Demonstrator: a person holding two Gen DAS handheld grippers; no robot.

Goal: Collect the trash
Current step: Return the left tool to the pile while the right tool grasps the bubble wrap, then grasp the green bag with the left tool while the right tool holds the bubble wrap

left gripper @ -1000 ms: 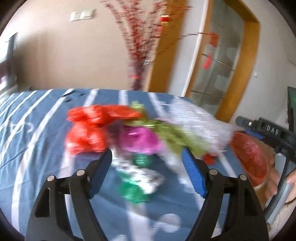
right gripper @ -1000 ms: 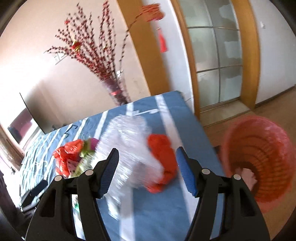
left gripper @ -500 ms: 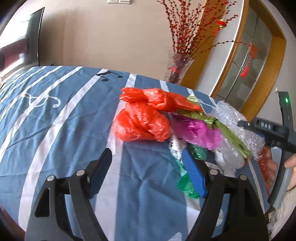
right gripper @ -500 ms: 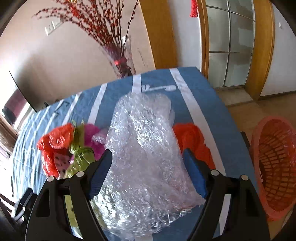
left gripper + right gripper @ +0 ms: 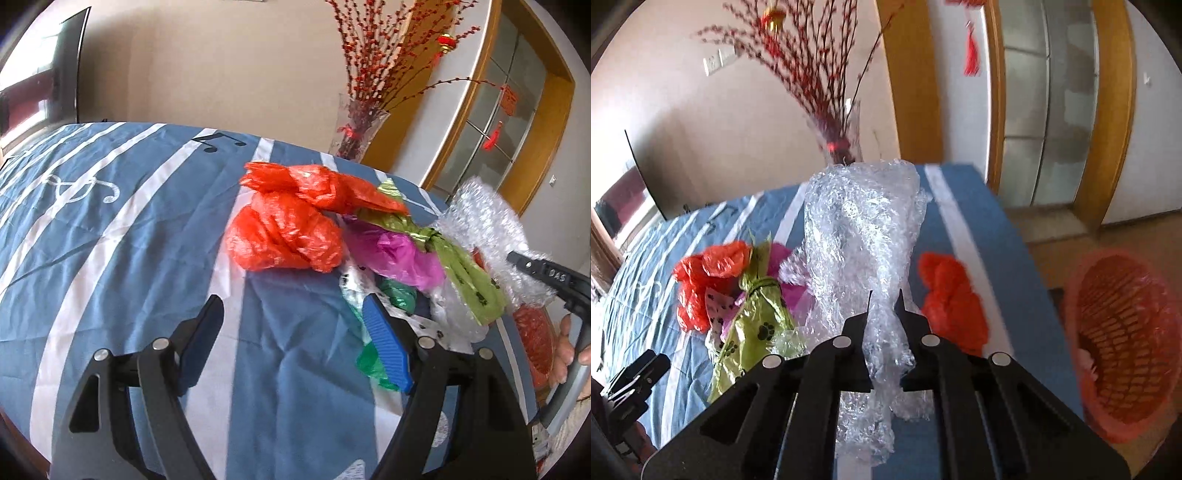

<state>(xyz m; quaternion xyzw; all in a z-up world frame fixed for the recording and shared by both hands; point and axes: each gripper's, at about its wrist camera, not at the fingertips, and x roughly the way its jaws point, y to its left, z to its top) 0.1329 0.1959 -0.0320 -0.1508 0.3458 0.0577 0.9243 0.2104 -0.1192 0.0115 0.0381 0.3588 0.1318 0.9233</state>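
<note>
A pile of trash lies on the blue striped cloth (image 5: 110, 258): red plastic bags (image 5: 284, 236), a magenta bag (image 5: 399, 251), a green paw-print wrapper (image 5: 469, 273), green scraps (image 5: 373, 365) and clear bubble wrap (image 5: 860, 236). My right gripper (image 5: 885, 299) is shut on the bubble wrap, which bunches up between its fingers. In the left wrist view that bubble wrap (image 5: 487, 229) shows at the right, with the right gripper's body (image 5: 550, 277) beside it. My left gripper (image 5: 295, 339) stands open above bare cloth, just left of the pile, holding nothing.
An orange mesh basket (image 5: 1123, 343) stands off the table's right edge, on the floor side. Another red bag (image 5: 949, 299) lies right of the bubble wrap. A glass vase of red branches (image 5: 358, 125) stands behind the table. A dark screen (image 5: 40, 92) is at far left.
My right gripper's jaws have closed on the bubble wrap. The left gripper swung left off the pile and lower, then stayed still, open all the while.
</note>
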